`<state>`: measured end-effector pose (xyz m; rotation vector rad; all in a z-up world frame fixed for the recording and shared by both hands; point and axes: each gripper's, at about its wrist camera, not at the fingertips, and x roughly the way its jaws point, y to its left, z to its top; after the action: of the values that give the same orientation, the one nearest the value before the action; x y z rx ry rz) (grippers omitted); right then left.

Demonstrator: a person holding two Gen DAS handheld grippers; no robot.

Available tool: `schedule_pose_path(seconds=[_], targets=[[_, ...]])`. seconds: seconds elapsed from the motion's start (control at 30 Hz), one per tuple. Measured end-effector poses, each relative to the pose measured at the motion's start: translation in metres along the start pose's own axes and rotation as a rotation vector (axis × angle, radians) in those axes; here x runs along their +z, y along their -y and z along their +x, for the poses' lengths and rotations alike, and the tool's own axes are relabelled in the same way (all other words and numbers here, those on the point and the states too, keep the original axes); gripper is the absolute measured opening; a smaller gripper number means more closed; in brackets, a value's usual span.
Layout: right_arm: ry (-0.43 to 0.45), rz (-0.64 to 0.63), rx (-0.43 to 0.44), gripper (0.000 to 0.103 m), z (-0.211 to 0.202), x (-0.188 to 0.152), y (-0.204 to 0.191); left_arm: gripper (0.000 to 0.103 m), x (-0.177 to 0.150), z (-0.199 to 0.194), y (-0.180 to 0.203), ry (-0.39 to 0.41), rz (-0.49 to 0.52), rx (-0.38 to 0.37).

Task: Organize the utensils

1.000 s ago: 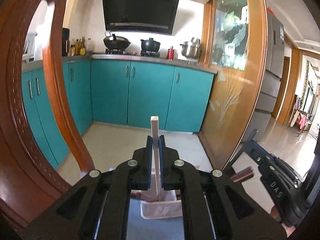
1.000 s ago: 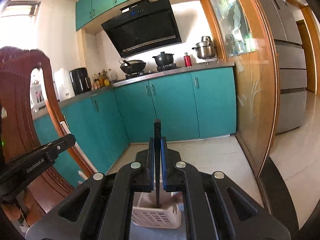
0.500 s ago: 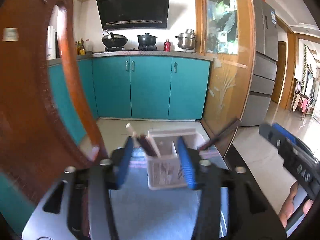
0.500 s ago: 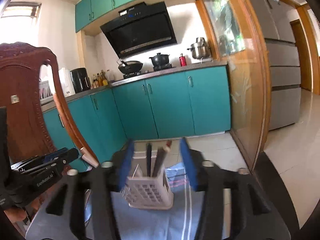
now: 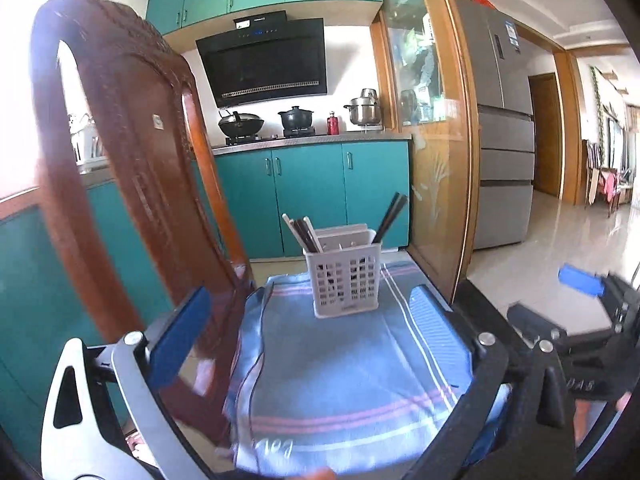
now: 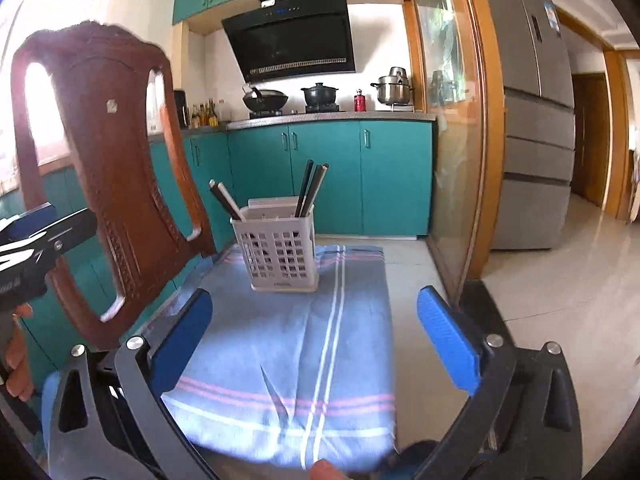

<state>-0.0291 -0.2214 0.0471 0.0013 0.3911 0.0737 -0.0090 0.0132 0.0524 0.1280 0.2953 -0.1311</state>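
A white slotted utensil holder [image 5: 345, 280] stands at the far end of a blue striped cloth [image 5: 344, 376]; it also shows in the right wrist view [image 6: 278, 254]. Several chopsticks [image 5: 304, 232] lean in its left side and dark ones [image 5: 391, 216] in its right; in the right wrist view the left ones [image 6: 226, 200] and the dark ones [image 6: 310, 188] show too. My left gripper [image 5: 308, 312] is open and empty, well back from the holder. My right gripper [image 6: 316, 320] is open and empty, also back from it.
A carved wooden chair back [image 5: 132, 184] stands close on the left, also in the right wrist view [image 6: 108, 176]. Teal kitchen cabinets [image 5: 312, 196], a glass partition [image 6: 452, 160] and a fridge [image 6: 536, 140] lie beyond. The right gripper's body [image 5: 576, 344] shows at the left view's right edge.
Both grippers were shut on a chopstick over the holder. They opened, left the chopsticks in the holder and drew back toward the near end of the cloth.
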Motion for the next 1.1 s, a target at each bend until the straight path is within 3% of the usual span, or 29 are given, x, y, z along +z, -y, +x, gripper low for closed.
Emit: schedule_pose_path(seconds=[0.37,0.73,1.1], targets=[[0.077,-0.055,-0.033,0.1,-0.059,-0.006,-0.016,0.099,-0.026,-0.048,0.003,-0.056,0.014,0.007],[0.066,-0.039,-0.053,0.1,-0.069,-0.004,-0.019,0.099,-0.02,-0.056,-0.017,-0.059,-0.052,-0.006],[0.084,-0.092,-0.066,0.1,-0.076,-0.007,-0.031,0.099,-0.019,-0.058,-0.01,-0.055,-0.023,-0.016]])
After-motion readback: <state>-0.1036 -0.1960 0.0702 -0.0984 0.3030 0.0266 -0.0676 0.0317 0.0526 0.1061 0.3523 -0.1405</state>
